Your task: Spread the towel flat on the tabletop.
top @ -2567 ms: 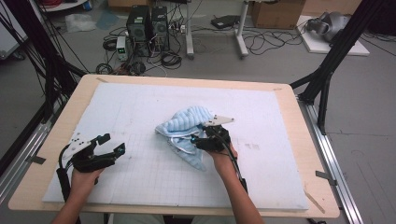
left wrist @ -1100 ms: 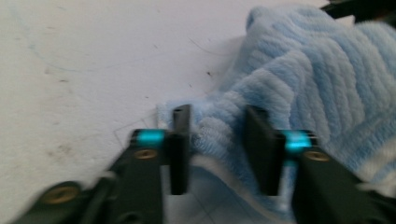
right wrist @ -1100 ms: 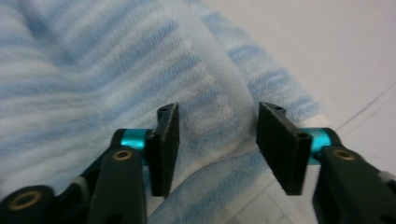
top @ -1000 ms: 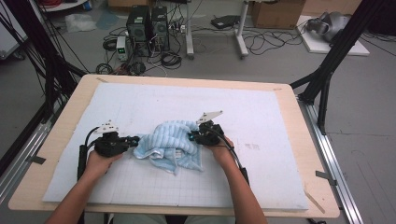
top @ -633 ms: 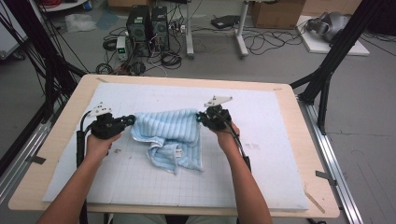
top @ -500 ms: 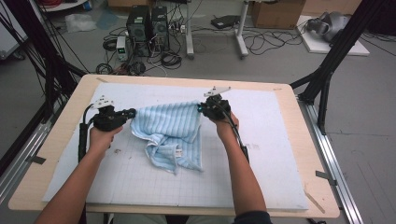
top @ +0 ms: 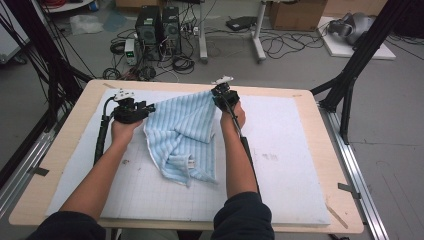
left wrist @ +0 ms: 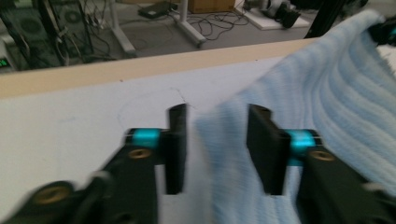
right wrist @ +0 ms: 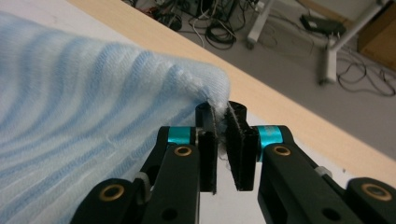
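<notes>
one light blue striped towel (top: 184, 135) lies on the white mat (top: 280, 165) of the bench (top: 70, 150), its far edge pulled out toward the back, the near part still bunched and folded over itself. left tongs (top: 145, 109) sit at the towel's far left corner with the jaws apart, and they have just been opening; in the left gripper view the cloth (left wrist: 299, 107) runs between the black pads (left wrist: 261, 144), which no longer press on it, though that view is blurry so a light touch can't be ruled out. right tongs (right wrist: 220, 140) are nearly together with the far right corner (right wrist: 212, 91) pinched thin between them, and these jaws have just eased wider too. risk from here: if the right corner slips out before it rests flat, the edge springs back and the spread is lost. the left corner, now loose, could curl or drag if the hand pulls away across the cloth. the bunched near part may stay creased unless it gets pulled out next. counts: one towel, one mat, one bench, two tongs, two hands.
</notes>
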`<state>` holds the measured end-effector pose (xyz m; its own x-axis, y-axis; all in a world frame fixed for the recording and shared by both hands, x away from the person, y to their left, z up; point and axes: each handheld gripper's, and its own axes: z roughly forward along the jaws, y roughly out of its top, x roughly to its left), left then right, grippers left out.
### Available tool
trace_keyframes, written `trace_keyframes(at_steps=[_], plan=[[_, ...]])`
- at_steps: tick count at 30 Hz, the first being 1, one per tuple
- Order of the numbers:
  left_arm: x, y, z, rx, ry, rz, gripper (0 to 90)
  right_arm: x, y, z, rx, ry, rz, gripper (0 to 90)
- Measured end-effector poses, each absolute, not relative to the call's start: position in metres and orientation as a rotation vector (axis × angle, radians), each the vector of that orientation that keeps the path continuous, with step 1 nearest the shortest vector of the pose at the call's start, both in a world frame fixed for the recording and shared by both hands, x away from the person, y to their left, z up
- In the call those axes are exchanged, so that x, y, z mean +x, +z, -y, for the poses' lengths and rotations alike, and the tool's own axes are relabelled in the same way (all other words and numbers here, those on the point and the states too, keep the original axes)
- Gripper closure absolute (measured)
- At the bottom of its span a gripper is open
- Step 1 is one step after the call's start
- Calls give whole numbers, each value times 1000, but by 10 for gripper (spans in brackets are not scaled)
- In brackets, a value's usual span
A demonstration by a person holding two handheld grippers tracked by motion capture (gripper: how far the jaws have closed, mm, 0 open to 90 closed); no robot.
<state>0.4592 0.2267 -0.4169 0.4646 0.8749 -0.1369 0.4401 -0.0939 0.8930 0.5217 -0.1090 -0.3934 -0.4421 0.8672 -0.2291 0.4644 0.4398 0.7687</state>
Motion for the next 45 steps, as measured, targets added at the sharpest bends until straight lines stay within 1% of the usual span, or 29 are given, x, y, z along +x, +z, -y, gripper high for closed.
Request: trace_keyframes(at_steps=[1, 2, 3, 5, 8, 10, 13, 14, 15, 17, 23, 27, 29, 30, 33, 34, 35, 37, 38, 42, 45], plan=[[456, -418, -228, 1711, 537, -1130, 476, 521, -395, 110, 1128, 843, -2071, 678], [453, -418, -231, 1703, 524, -1125, 470, 517, -395, 116, 1135, 901, -2068, 629], [450, -418, -233, 1703, 515, -1122, 470, 517, -395, 116, 1135, 901, -2068, 629], [444, -419, -236, 1711, 475, -1122, 436, 510, -393, 122, 1146, 947, -2073, 571], [430, -422, -238, 1709, 468, -1106, 431, 496, -389, 132, 1137, 1054, -2120, 558], [420, -425, -238, 1719, 468, -1094, 419, 485, -388, 137, 1120, 1100, -2193, 506], [404, -432, -237, 1726, 451, -1081, 409, 463, -391, 141, 1058, 1150, -2247, 501], [400, -433, -237, 1737, 433, -1081, 393, 449, -395, 143, 1031, 1207, -2288, 489], [395, -435, -237, 1736, 426, -1075, 393, 449, -395, 143, 1031, 1207, -2288, 489], [388, -438, -235, 1746, 410, -1072, 393, 437, -400, 143, 992, 1233, -2326, 482], [380, -441, -224, 1794, 368, -1047, 383, 418, -418, 127, 925, 1271, -2451, 442], [380, -447, -218, 1829, 344, -1032, 384, 417, -436, 115, 913, 1207, -2521, 463], [380, -450, -215, 1854, 333, -1028, 400, 418, -443, 111, 908, 1157, -2552, 485], [380, -450, -215, 1863, 336, -1026, 422, 417, -445, 110, 904, 1162, -2535, 541], [380, -450, -214, 1877, 353, -1041, 509, 419, -443, 114, 907, 1150, -2519, 782], [380, -450, -214, 1875, 353, -1050, 538, 420, -442, 116, 908, 1150, -2508, 810], [380, -450, -214, 1874, 356, -1052, 593, 421, -441, 118, 921, 1158, -2493, 822], [380, -449, -214, 1876, 365, -1040, 731, 424, -438, 123, 940, 1151, -2427, 832], [379, -449, -214, 1880, 382, -1033, 765, 426, -436, 126, 961, 1146, -2391, 834], [379, -446, -217, 1856, 415, -1029, 836, 440, -430, 137, 1050, 1123, -2273, 835], [380, -446, -217, 1844, 420, -1018, 846, 452, -426, 138, 1083, 1100, -2221, 840]])
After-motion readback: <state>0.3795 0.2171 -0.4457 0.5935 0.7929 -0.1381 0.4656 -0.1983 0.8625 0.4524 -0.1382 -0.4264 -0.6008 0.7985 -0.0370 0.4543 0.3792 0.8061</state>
